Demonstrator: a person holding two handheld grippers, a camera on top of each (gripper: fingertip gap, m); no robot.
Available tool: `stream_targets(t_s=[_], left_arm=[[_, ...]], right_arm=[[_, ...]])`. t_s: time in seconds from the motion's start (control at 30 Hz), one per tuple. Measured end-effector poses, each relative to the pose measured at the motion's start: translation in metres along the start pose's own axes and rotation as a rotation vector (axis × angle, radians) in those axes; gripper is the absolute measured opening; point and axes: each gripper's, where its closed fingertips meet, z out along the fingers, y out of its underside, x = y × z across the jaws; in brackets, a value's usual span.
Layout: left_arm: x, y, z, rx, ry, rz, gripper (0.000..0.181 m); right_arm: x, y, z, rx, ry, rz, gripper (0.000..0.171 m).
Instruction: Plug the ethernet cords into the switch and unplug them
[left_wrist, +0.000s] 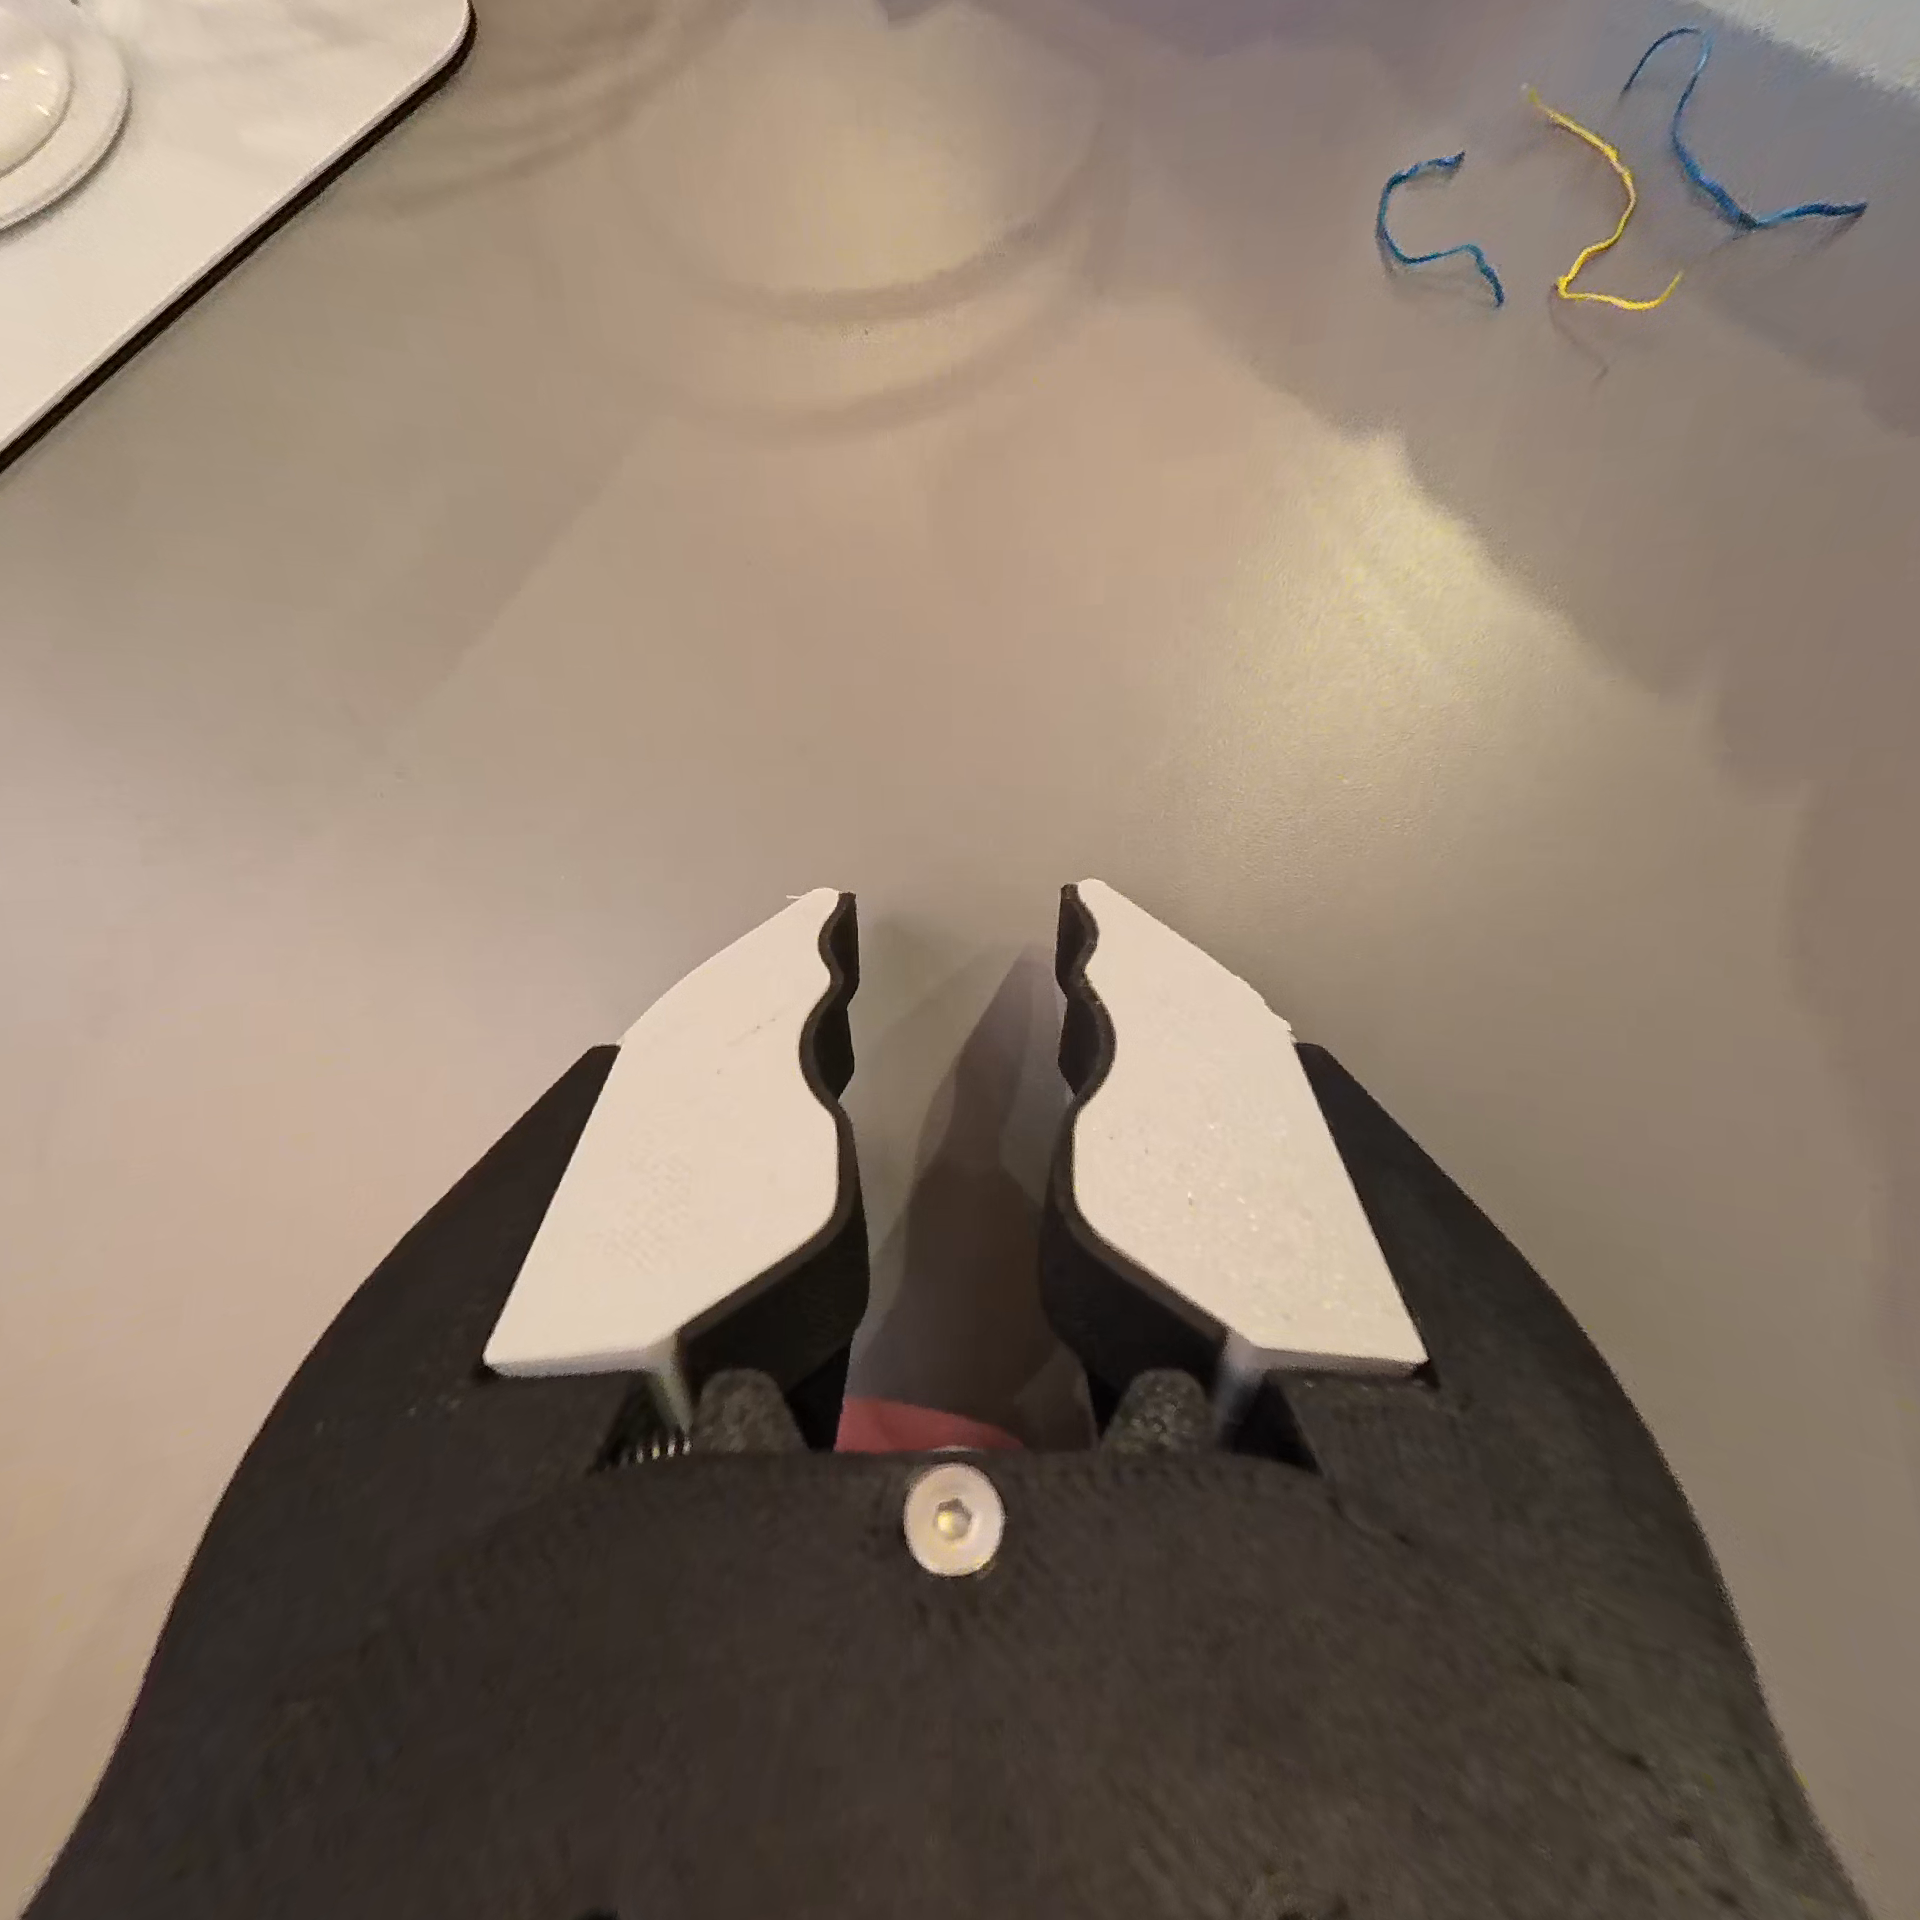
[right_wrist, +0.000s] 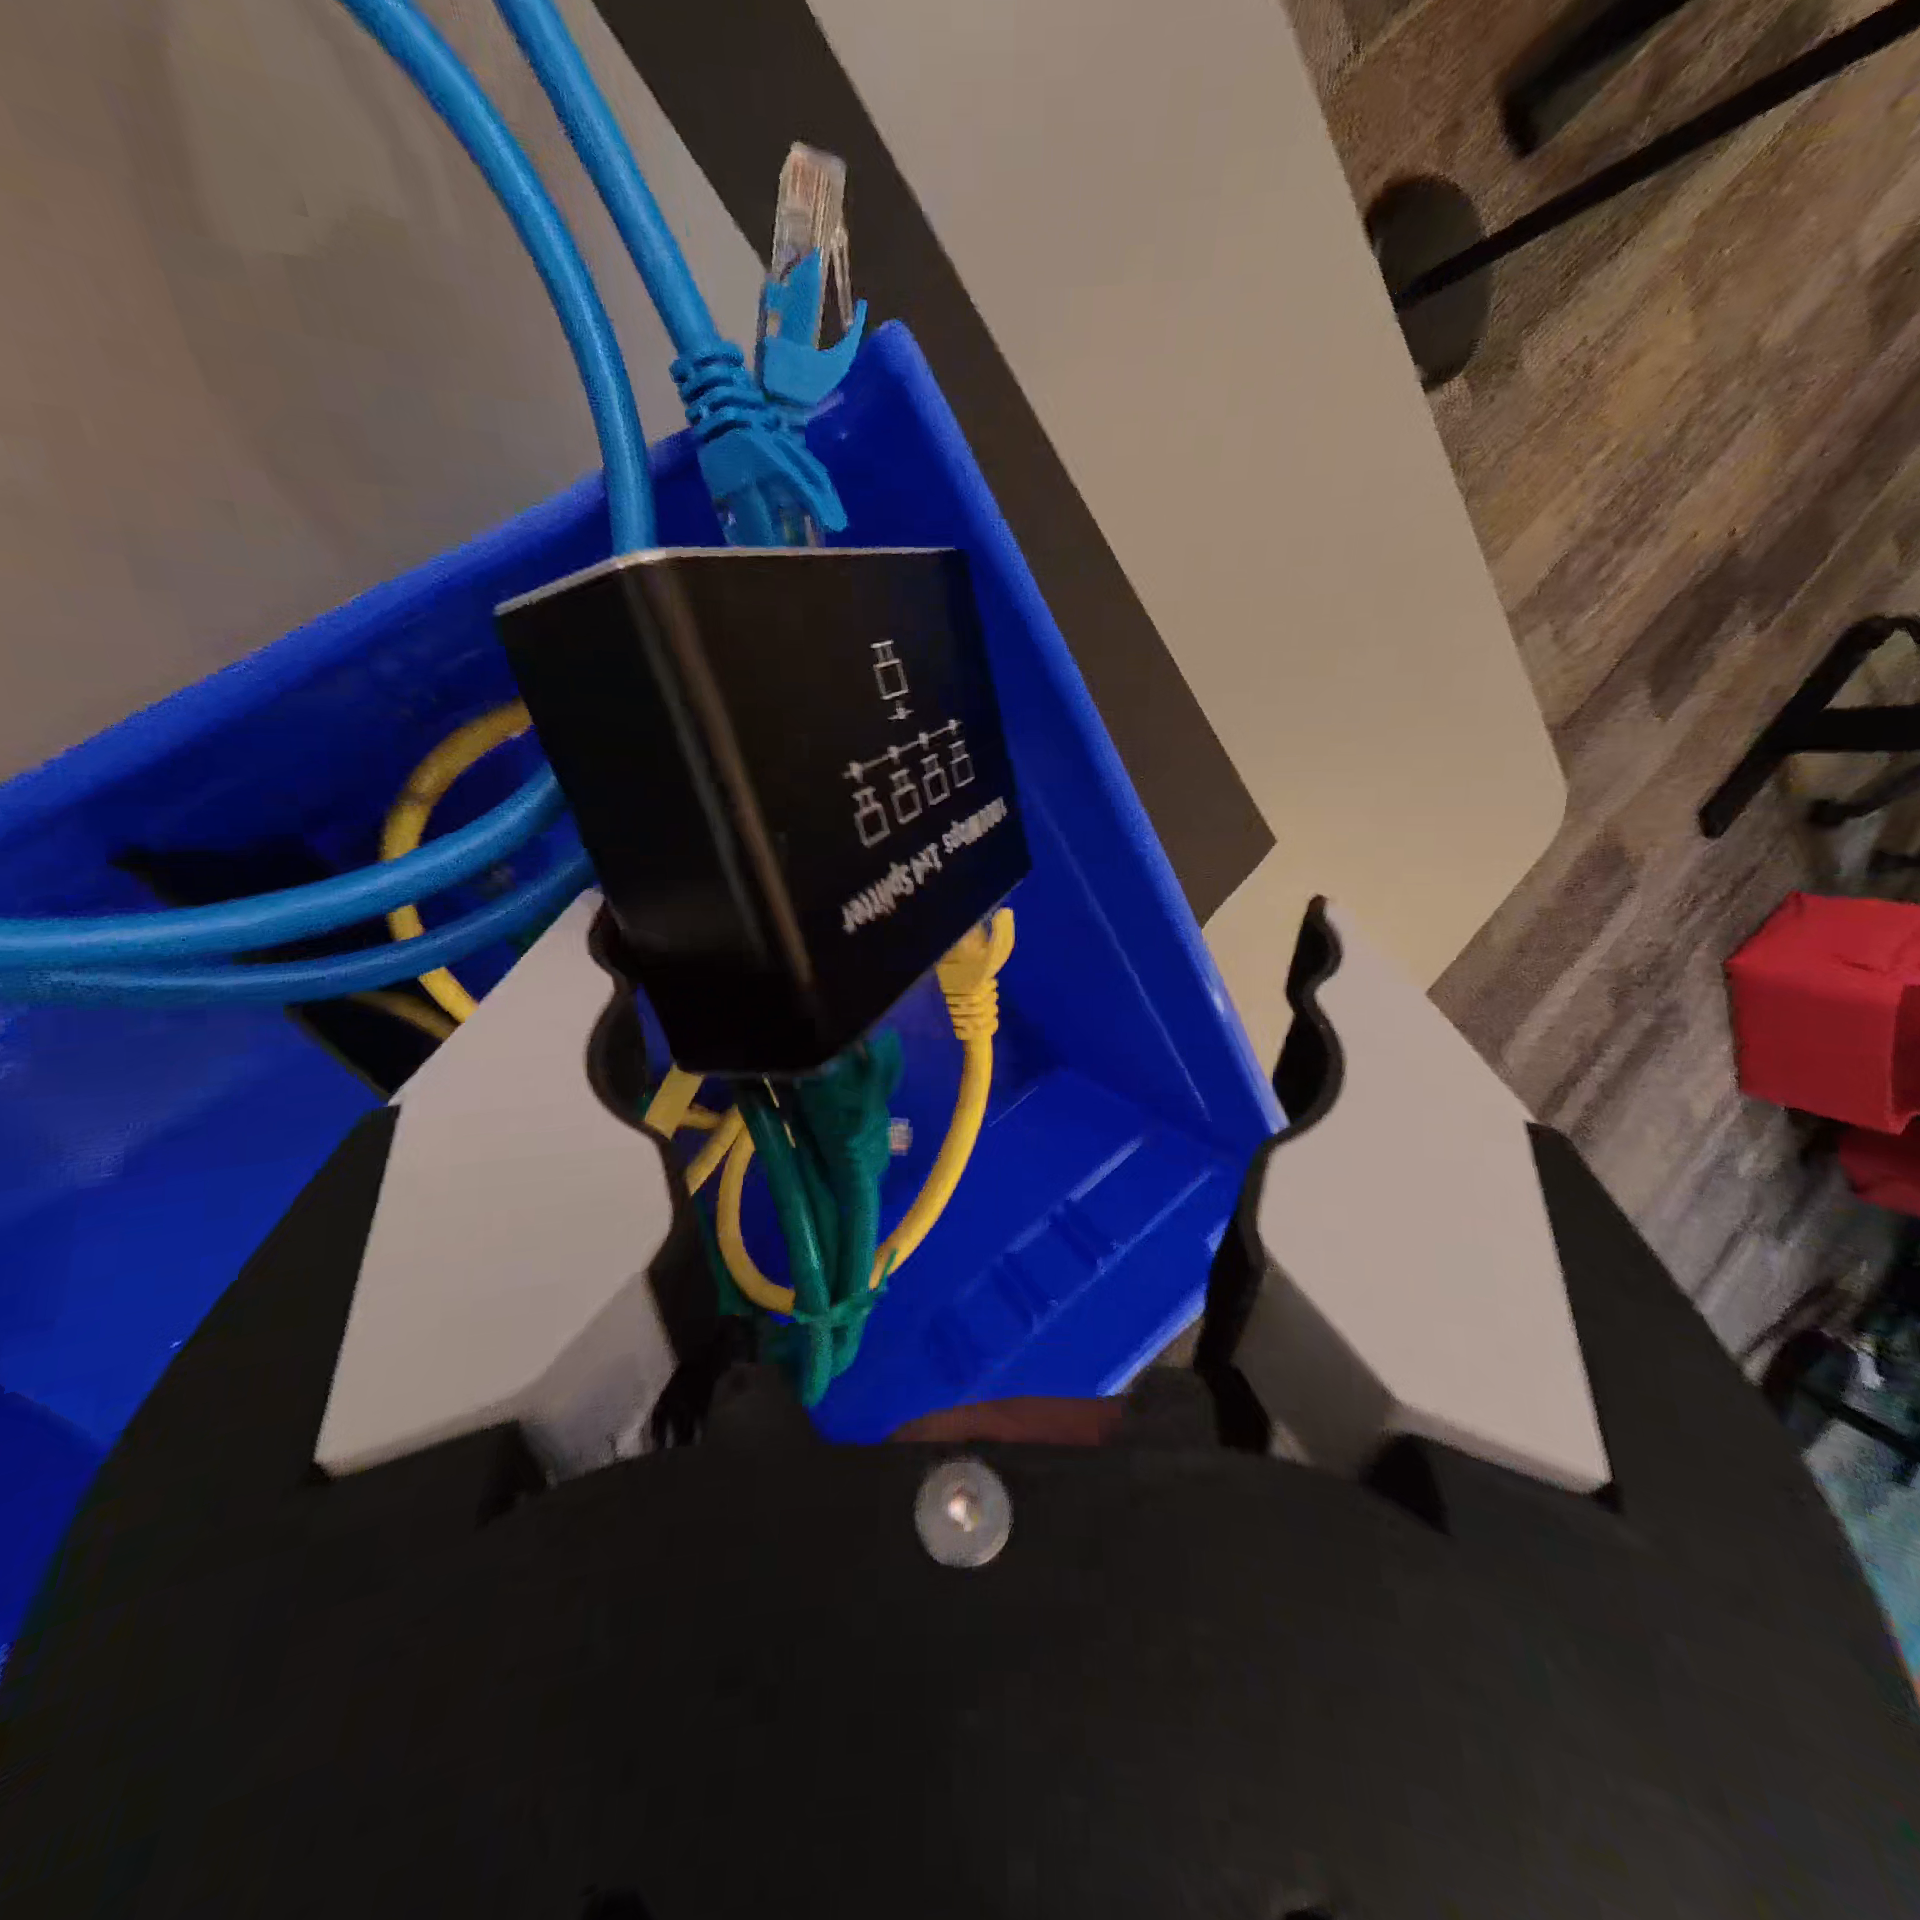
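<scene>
In the right wrist view a black switch box (right_wrist: 769, 790) sits above a blue bin (right_wrist: 260, 748), tilted. A blue ethernet cord (right_wrist: 748, 457) is plugged into its far end. A second blue plug (right_wrist: 810, 249) with a clear tip points up, loose. A green cord (right_wrist: 831, 1195) runs to the switch's near end. Yellow cords (right_wrist: 971, 1049) lie in the bin. My right gripper (right_wrist: 966, 925) is wide open, with the switch between its fingers, close to the left finger (right_wrist: 499, 1143). My left gripper (left_wrist: 956, 914) is open and empty over the grey table (left_wrist: 416, 675).
Short blue and yellow wire scraps (left_wrist: 1600, 197) lie on the table at the far right of the left wrist view. A white board (left_wrist: 208, 187) with a clear glass object lies at the far left. Past the table edge on the right are floor and a red box (right_wrist: 1829, 1008). The grippers' ends are close to 50 cm from one another.
</scene>
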Motion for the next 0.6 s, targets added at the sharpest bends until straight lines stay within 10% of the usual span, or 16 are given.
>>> stream_targets(t_s=[0.3, 0.6], left_arm=[[0.0, -0.001, -0.001, 0.006, 0.01, -0.009, 0.038], [0.003, 0.002, 0.002, -0.017, 0.016, 0.015, 0.04]], right_arm=[[0.032, 0.008, -0.071, 0.083, 0.051, 0.118, 0.115], [0.001, 0.009, -0.089, 0.073, 0.161, -0.011, 0.065]])
